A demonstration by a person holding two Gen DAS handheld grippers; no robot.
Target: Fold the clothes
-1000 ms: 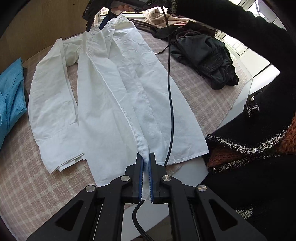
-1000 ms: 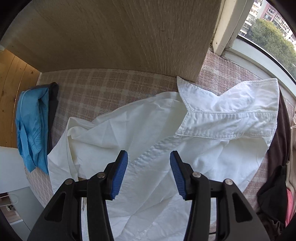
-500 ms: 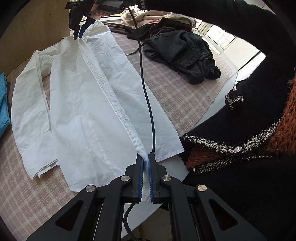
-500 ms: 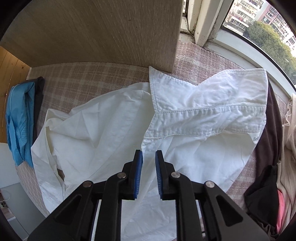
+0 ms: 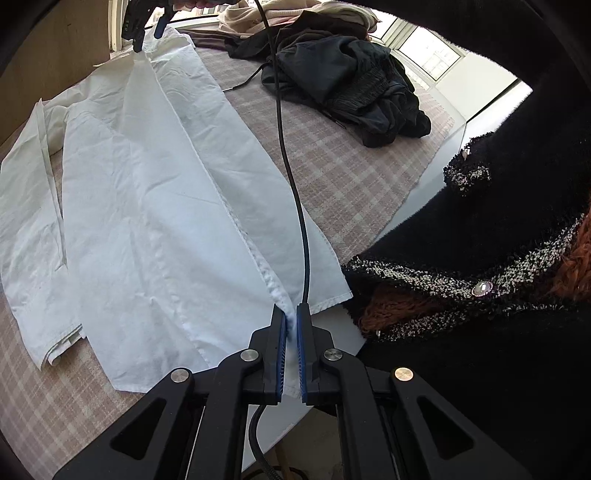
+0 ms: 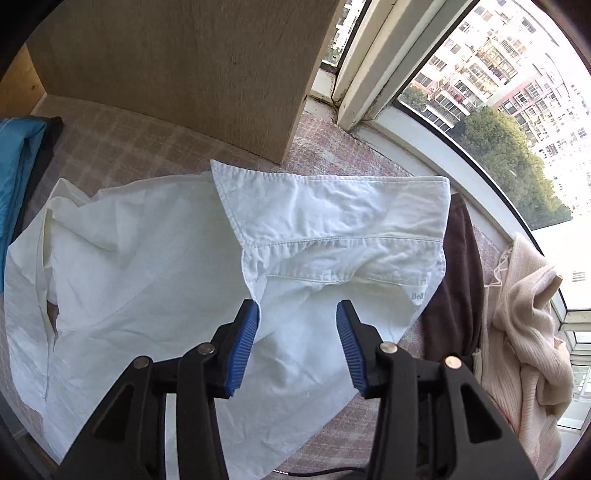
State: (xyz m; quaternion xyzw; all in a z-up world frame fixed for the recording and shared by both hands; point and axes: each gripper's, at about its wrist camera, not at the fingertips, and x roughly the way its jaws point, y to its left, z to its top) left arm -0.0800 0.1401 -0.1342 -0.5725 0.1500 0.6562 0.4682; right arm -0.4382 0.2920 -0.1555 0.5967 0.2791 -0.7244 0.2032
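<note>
Left tongs point(image 5: 290, 319) are clenched on the hem of the shirt point(image 5: 155, 206), right at the bottom of its front placket, near the worktop point(image 5: 343, 173) edge. Right tongs point(image 6: 295, 314) are released — blue pads wide apart, hovering just above the cloth below the collar point(image 6: 332, 218); in the left view they show at the far end of the shirt point(image 5: 142, 26).

Between the two, the shirt lies spread along the checked worktop, one sleeve point(image 5: 33, 229) folded alongside the body. A black cable point(image 5: 291, 184) hangs over it. Beside the shirt sits a heap of dark clothes point(image 5: 351, 81); by the collar, a brown garment point(image 6: 458, 277) and a cream sweater point(image 6: 524, 332). A blue garment point(image 6: 18, 162) lies at the far side — against a wooden panel point(image 6: 184, 66), with a window point(image 6: 498, 110) beyond.
</note>
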